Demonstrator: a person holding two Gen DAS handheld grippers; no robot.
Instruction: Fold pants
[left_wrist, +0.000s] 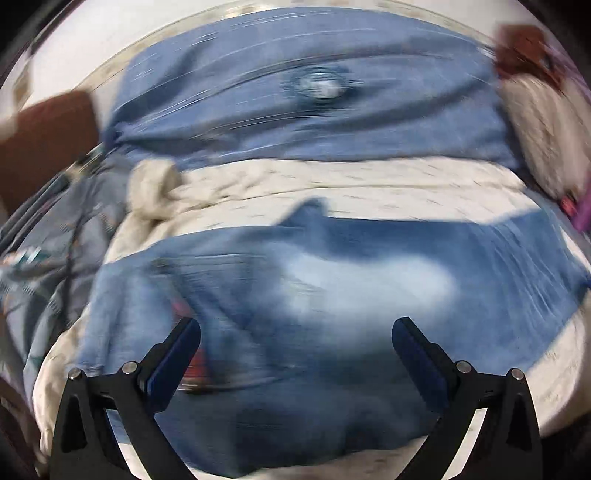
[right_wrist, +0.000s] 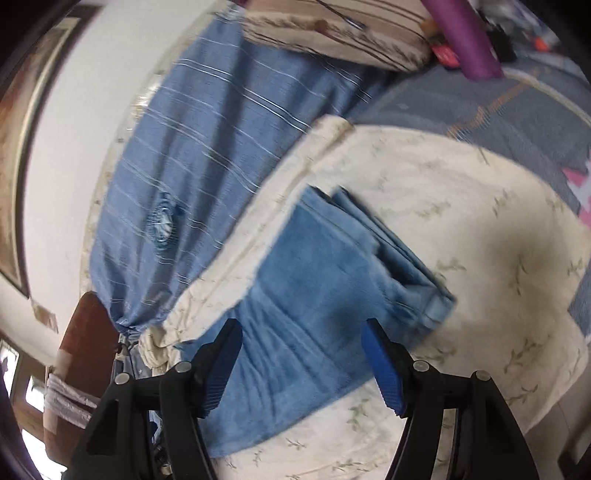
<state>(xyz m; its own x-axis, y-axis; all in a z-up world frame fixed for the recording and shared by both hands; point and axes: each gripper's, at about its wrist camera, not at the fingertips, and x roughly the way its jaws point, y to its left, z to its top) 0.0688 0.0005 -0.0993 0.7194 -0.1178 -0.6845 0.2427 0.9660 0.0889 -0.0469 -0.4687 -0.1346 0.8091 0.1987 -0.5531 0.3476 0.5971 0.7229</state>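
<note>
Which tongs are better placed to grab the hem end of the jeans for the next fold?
Right, probably. The right tongs are open above the jeans, with the stacked hems sharp and just beyond them. The left tongs, also open, face a blurred midsection.

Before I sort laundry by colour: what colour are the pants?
Light blue denim pants, clearest in the right wrist view.

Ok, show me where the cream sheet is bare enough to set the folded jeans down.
The widest bare patch of cream sheet lies right of the jeans, bordered by the grey-blue quilt. A narrower bare strip runs between jeans and blue striped bolster. Crowded: far corner, by the striped pillow and purple roll.
</note>
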